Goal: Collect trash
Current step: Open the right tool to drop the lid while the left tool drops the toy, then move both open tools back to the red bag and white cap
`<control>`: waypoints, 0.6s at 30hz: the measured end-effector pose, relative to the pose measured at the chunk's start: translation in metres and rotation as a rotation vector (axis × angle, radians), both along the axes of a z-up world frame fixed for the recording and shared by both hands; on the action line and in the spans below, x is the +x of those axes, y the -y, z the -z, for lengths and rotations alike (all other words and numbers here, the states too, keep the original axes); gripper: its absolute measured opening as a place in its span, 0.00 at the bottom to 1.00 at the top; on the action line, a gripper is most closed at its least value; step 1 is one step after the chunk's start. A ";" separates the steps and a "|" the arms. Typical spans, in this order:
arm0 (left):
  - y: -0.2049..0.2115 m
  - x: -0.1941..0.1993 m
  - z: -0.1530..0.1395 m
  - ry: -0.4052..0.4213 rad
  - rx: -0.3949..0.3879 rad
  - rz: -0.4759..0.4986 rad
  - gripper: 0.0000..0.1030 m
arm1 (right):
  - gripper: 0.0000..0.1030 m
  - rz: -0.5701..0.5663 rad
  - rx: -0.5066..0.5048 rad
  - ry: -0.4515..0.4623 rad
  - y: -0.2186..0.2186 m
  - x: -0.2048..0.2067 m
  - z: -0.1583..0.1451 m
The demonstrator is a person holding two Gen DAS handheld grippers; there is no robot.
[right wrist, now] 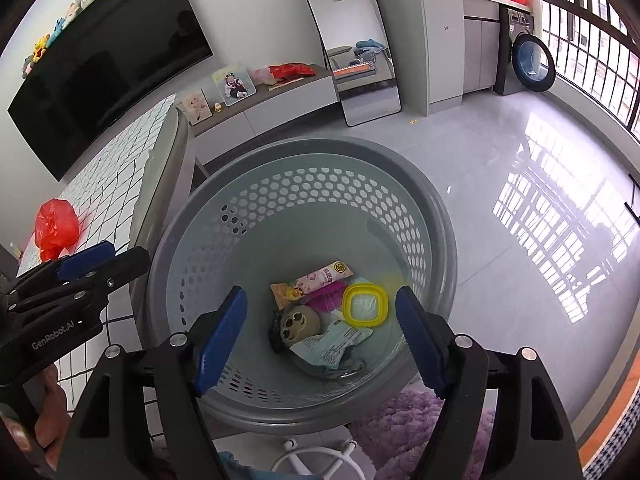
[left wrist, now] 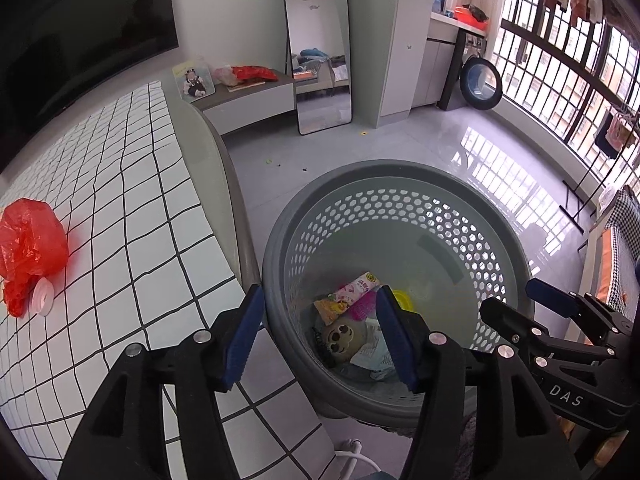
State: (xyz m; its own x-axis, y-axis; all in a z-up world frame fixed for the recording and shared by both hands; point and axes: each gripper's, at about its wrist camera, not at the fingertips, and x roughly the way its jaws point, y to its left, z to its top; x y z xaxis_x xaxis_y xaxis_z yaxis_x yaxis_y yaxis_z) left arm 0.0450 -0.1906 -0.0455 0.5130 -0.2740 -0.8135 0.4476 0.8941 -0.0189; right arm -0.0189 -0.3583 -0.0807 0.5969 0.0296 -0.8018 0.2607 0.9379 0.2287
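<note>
A grey perforated basket (left wrist: 400, 184) (right wrist: 320, 160) stands on the floor beside a grid-patterned table. Inside lie snack wrappers (right wrist: 320, 284), a round brown toy face (right wrist: 298, 322), a crumpled pale packet (right wrist: 340, 344) and a yellow-rimmed lid (right wrist: 366, 306). My left gripper (left wrist: 318, 342) is open and empty over the basket's near left rim. My right gripper (right wrist: 320, 336) is open and empty above the basket's inside. A red plastic bag (left wrist: 30, 244) (right wrist: 56, 228) and a small white disc (left wrist: 43, 298) lie on the table.
The grid-patterned table (left wrist: 120, 208) is left of the basket. A low cabinet (left wrist: 248, 96) with photos and red bags, a standing mirror (left wrist: 320, 48) and a washing machine (left wrist: 480, 80) stand farther back. A purple fluffy rug (right wrist: 416, 428) lies near the basket.
</note>
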 end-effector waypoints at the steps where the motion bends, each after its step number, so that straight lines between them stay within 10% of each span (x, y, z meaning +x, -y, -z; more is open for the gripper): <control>1: 0.000 -0.001 -0.001 0.001 0.001 0.000 0.57 | 0.71 0.000 0.000 0.000 0.000 0.000 0.000; 18: -0.013 -0.010 -0.015 0.062 0.018 -0.020 0.72 | 0.71 0.040 -0.022 0.008 -0.006 -0.014 -0.007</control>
